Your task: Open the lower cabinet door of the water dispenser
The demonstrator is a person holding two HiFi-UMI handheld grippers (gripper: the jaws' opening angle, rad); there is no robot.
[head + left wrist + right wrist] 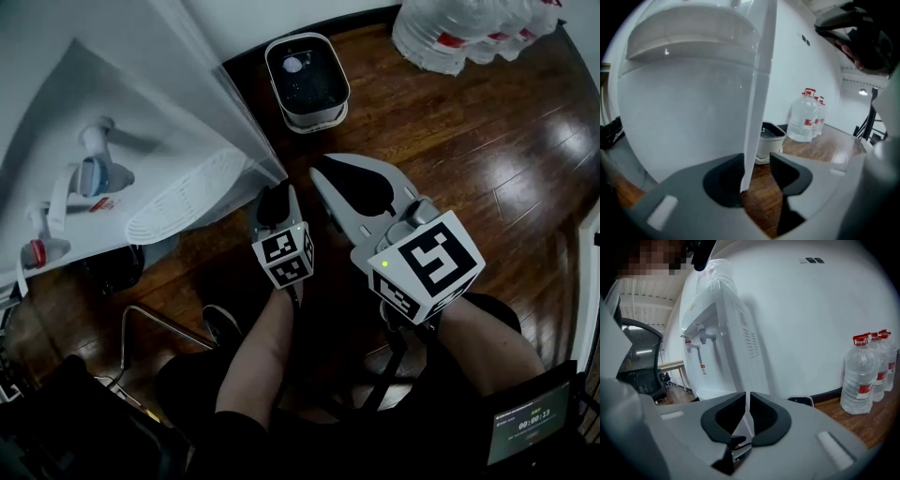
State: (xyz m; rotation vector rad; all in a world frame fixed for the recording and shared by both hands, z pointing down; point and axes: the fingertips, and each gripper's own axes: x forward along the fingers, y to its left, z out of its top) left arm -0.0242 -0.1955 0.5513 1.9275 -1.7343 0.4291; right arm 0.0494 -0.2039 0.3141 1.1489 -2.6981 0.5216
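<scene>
The white water dispenser (84, 122) stands at the left, taps (94, 169) and drip tray (183, 197) seen from above. Its lower cabinet door (234, 103) stands swung out from the body. In the left gripper view the door's thin free edge (757, 93) runs down between the jaws of my left gripper (757, 164), which is open, with a gap on the right side. My left gripper (274, 202) sits at the door's lower corner. To its right, my right gripper (328, 178) is shut on nothing; in its own view the right gripper (746, 401) faces the dispenser (726, 333).
A white bin (307, 80) with a dark inside stands on the wooden floor beyond the door. Several large water bottles (469, 28) are against the wall at upper right. An office chair (642, 362) is left of the dispenser. A small screen (530, 422) is at lower right.
</scene>
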